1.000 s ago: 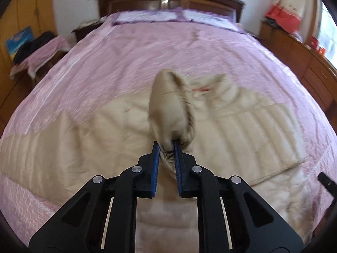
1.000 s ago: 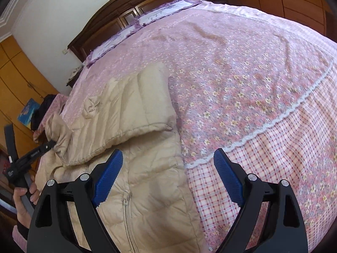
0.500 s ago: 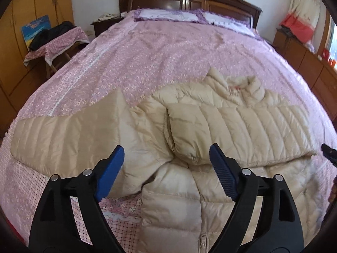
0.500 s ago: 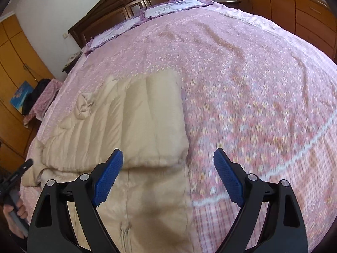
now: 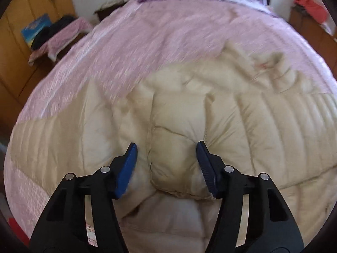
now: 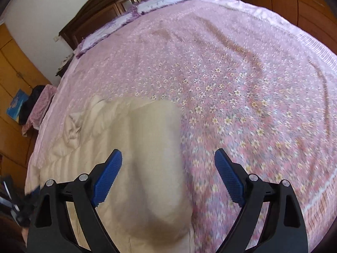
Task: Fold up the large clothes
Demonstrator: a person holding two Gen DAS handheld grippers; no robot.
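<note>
One beige down jacket (image 5: 221, 122) lies spread on the pink floral bedspread (image 6: 231, 73) at the foot of the bed, collar toward the headboard at twelve o'clock, its long axis running from hem to pillows. One sleeve (image 5: 179, 151) is already folded across the chest, and its cuff end sits straight ahead of the left hand-held gripper (image 5: 166, 164), between the blue pads (image 5: 126, 168). Those jaws have just been closing in from wider, yet they stand half open, with a clear gap on the nine o'clock side; whether the other pad brushes the cloth I cannot tell. The left hand is much the nearer to that sleeve. The right hand-held gripper (image 6: 168, 179) hovers wide open over the jacket's edge, holding nothing, cloth below its left jaw and bare bedspread toward three o'clock.
</note>
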